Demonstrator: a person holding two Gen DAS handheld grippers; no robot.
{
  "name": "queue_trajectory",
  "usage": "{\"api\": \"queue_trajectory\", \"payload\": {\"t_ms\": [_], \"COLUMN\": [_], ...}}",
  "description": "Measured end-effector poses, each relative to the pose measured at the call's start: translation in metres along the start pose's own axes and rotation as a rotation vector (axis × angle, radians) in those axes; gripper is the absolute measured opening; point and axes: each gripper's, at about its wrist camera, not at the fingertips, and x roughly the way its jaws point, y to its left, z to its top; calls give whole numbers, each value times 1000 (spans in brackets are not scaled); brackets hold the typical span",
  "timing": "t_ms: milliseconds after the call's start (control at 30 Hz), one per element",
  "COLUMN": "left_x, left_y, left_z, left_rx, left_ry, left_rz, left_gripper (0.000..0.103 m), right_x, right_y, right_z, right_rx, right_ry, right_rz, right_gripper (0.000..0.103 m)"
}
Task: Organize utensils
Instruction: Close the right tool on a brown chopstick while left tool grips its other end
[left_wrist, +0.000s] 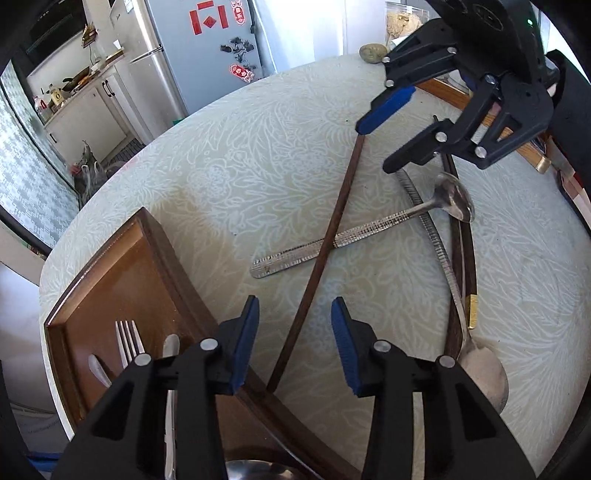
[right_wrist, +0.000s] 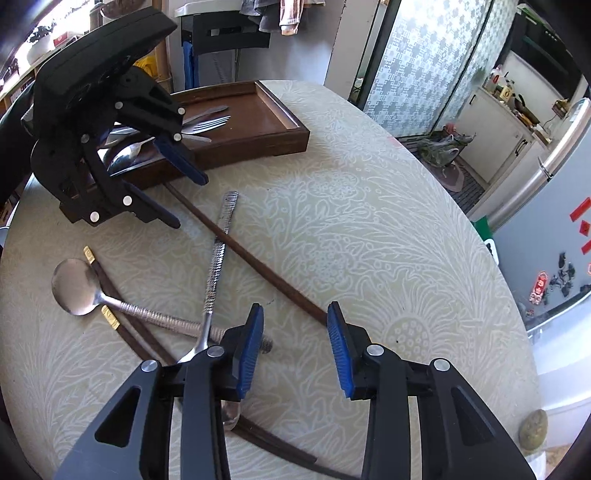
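— Where are your jaws?

— Both half-open, gripping nothing; my left gripper (left_wrist: 295, 343) straddles one end of the dark chopstick (left_wrist: 325, 247), my right gripper (right_wrist: 295, 350) the other.

— Next?

— Close, lift level, carry it to the wooden tray (left_wrist: 162, 236) holding the forks (right_wrist: 207, 123); spoons wait on the patterned tablecloth (right_wrist: 369, 221); fridge (left_wrist: 207, 55) beyond.

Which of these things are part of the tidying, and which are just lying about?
Part of the job: wooden tray, fork, loose chopstick, patterned-handle spoons, gold-tipped chopsticks.
Just lying about: stone, fridge.
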Motion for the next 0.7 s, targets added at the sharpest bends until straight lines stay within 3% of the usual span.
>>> {"api": "queue_trajectory", "payload": {"t_ms": [167,300,433,600,700], "left_x": [1,1,0,-12,-17], "left_y": [1,-2,-5,-9,-16], "left_z": [0,2,2,4,5], "left_rx": [-7,5,15,6,16], "left_ry": [-5,-14,-32,-84,-95], "left_rz": [-30,-39,-34,-87,-97], "left_gripper": [36,12,11,8,7], "right_x": [16,21,23,23,22], "right_y": [-4,-5,-4,-3,-1], "right_z": [5,6,7,7,7], "right_rx": [-8,-9,-23,-37,-51], "right_ry": [32,24,30,29,27], "right_rz": [40,46,38,15,-9], "right_gripper": [37,37,37,42,38]}}
